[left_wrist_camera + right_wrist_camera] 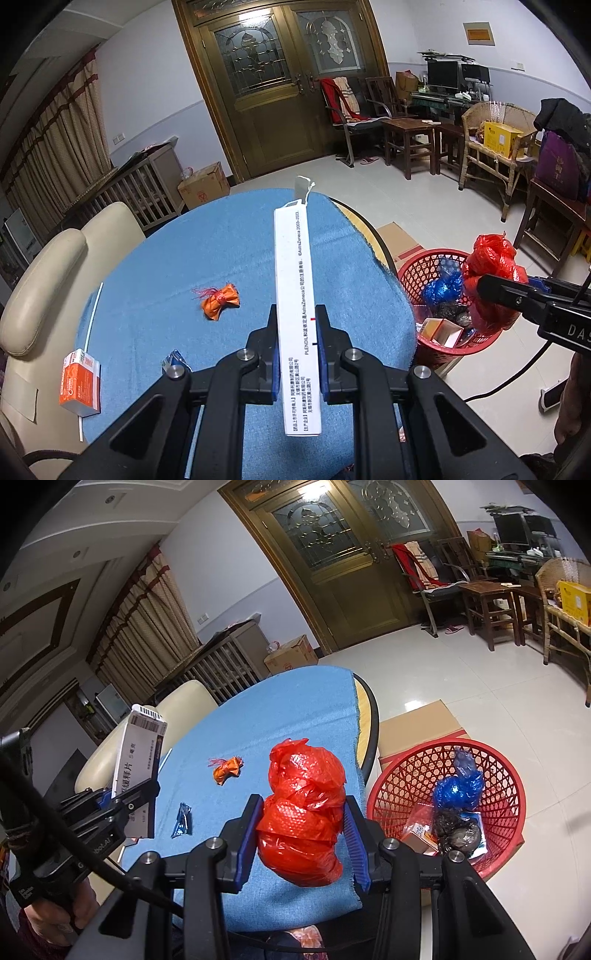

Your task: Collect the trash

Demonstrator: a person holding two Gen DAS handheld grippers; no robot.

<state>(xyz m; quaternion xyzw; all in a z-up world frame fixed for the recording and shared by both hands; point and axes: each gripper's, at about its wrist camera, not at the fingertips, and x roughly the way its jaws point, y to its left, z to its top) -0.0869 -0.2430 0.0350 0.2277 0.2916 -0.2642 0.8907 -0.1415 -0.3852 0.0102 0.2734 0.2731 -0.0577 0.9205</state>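
My left gripper (pixel 298 323) is shut on a long white medicine box (pixel 295 266), held edge-on above the blue-clothed table (pixel 229 236). In the right wrist view that box (pixel 142 746) stands up out of the left gripper (pixel 142 794). My right gripper (pixel 303 814) is shut on a crumpled red plastic bag (pixel 306 786) over the table's right part. In the left wrist view the bag (pixel 491 258) hangs over the red basket (pixel 417 277). On the cloth lie an orange wrapper (pixel 220 301), a blue wrapper (pixel 173 360) and a small orange-and-white box (pixel 80 384).
The red basket (pixel 406 775) stands on the floor right of the table, holding a blue bag (pixel 458 786), a dark bag and small boxes. A cardboard box (pixel 417 723) lies behind it. A cream chair (pixel 55 277) is at the table's left. A white straw (pixel 90 332) lies near that edge.
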